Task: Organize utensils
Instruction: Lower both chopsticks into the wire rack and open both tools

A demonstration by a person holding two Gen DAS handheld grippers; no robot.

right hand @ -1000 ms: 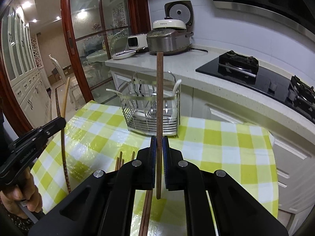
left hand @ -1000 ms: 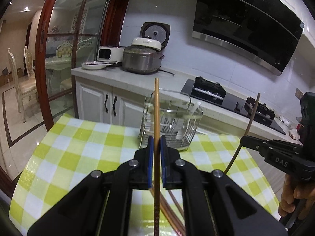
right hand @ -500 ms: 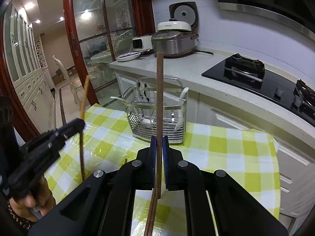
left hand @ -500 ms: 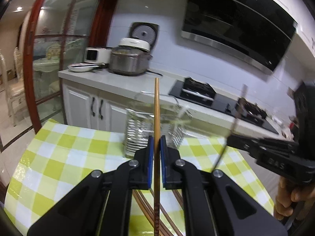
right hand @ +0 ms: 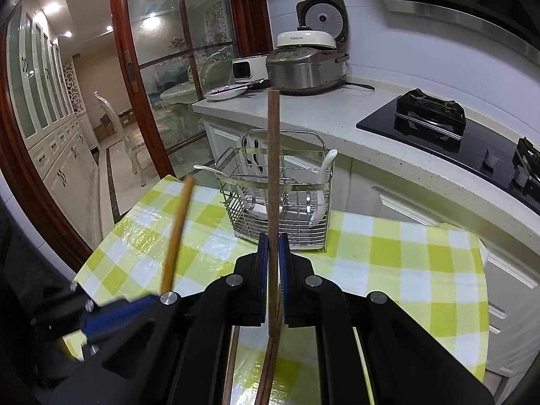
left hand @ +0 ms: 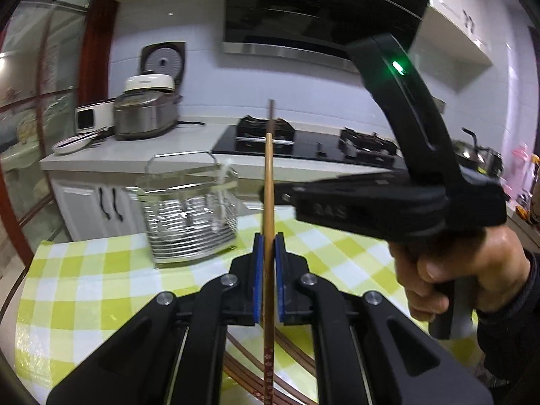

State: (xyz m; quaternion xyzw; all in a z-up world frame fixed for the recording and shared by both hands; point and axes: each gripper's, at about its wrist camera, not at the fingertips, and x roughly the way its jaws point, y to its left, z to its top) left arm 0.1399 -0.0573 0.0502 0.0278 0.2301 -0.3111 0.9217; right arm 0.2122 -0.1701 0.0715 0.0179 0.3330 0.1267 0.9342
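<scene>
1. We see the surface under a yellow-green and white checked cloth, set in front of a white kitchen counter that carries a rice cooker and a black gas hob.
2. We see the wire utensil basket standing upright on the far part of the surface, near the counter, with white spoons leaning in it.
3. Our right gripper has its fingers closed on a dark brown chopstick, which stands upright between the blue pads and lines up in front of the basket in the right wrist view.
4. Our left gripper has its fingers closed on a lighter bamboo chopstick, held upright too; in the right wrist view it shows blurred and tilted at the lower left.
5. In the left wrist view the right gripper crosses from the right, held by a hand, its tip just beside the bamboo chopstick; whether they touch we cannot tell.
6. We see more chopsticks lying flat on the surface beneath both grippers.
</scene>
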